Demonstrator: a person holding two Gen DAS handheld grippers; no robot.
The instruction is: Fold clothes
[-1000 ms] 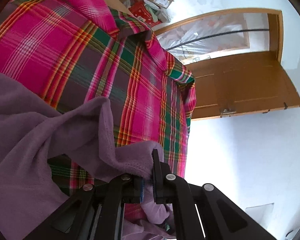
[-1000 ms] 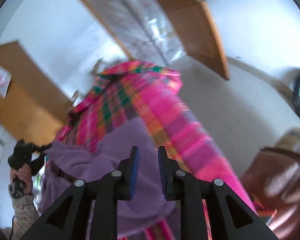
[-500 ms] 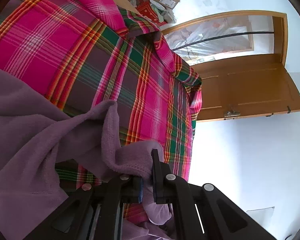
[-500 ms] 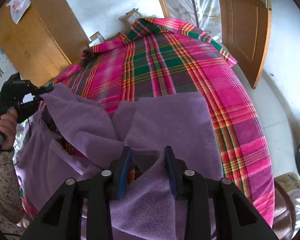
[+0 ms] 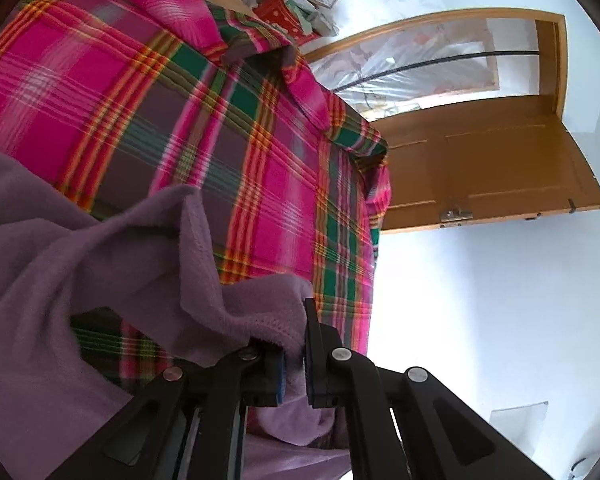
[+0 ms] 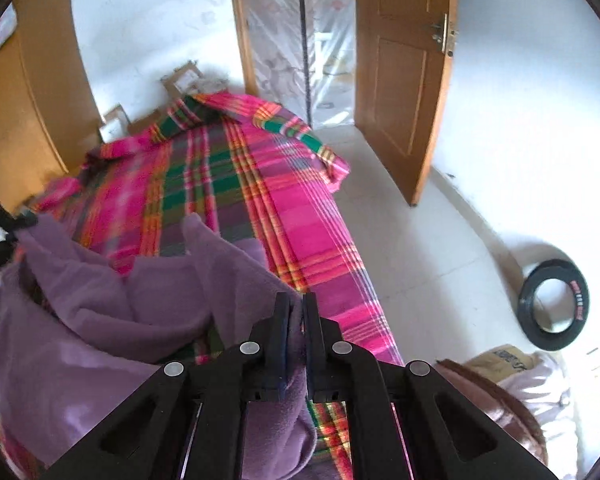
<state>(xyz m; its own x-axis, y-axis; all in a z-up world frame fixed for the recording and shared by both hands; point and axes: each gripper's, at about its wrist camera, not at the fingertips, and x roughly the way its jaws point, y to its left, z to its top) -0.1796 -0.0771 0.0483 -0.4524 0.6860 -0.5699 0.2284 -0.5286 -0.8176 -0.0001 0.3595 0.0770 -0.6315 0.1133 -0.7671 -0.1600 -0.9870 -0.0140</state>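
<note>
1. The purple fleece garment (image 6: 168,312) sits bunched at the near end of the bed, on top of the pink plaid bedspread (image 6: 300,216). It's not flat at all, which is probably why both grippers have a piece of it.
2. The left gripper (image 5: 294,354) is clamped down on a hemmed edge of the fleece. The cloth is pinched between the pads and droops out below, so it looks like a corner grab.
3. The right gripper (image 6: 296,344) is nearly closed with fleece squeezed in the gap — same idea, other edge.
4. My guess is that holding two edges lets the person lift and spread it out before any real fold happens.
</note>
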